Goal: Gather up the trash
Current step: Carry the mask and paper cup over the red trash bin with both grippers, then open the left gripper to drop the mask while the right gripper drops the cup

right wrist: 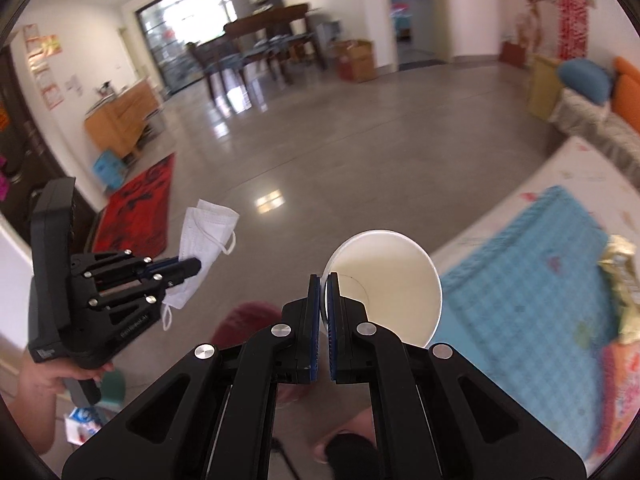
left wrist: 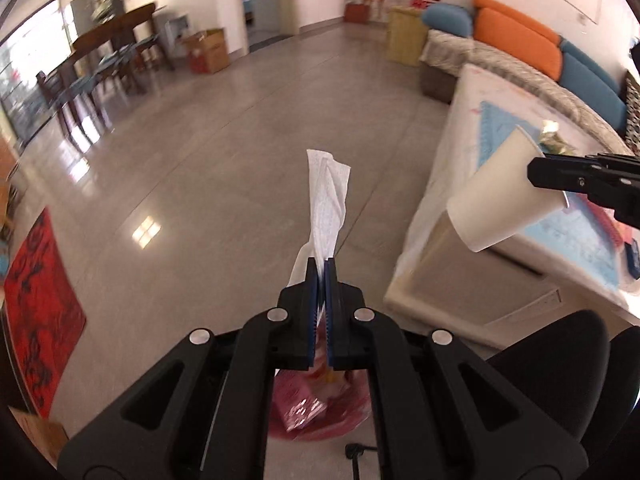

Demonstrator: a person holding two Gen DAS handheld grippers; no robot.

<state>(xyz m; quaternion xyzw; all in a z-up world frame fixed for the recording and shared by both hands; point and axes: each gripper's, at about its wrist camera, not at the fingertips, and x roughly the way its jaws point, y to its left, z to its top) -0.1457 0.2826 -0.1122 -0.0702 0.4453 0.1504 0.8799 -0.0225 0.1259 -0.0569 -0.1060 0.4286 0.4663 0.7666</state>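
My left gripper [left wrist: 321,264] is shut on a white face mask [left wrist: 326,196], which sticks up from the pads over the grey floor. In the right wrist view the same gripper [right wrist: 196,266] shows at the left, the mask [right wrist: 204,236] hanging with its ear loops loose. My right gripper [right wrist: 325,282] is shut on the rim of a white paper cup [right wrist: 388,276], mouth toward the camera, empty inside. The left wrist view shows that cup [left wrist: 500,200] tilted at the right, held by the right gripper [left wrist: 536,172]. Below the left fingers lies a red trash bag [left wrist: 316,404] with packaging inside.
A low table [left wrist: 460,168] with a blue checked mat [right wrist: 532,272] and a gold wrapper [right wrist: 624,272] stands at the right. Behind it runs a sofa [left wrist: 520,40] with orange and blue cushions. A red rug [left wrist: 36,308] lies left; dining table and chairs [right wrist: 264,44] stand far back.
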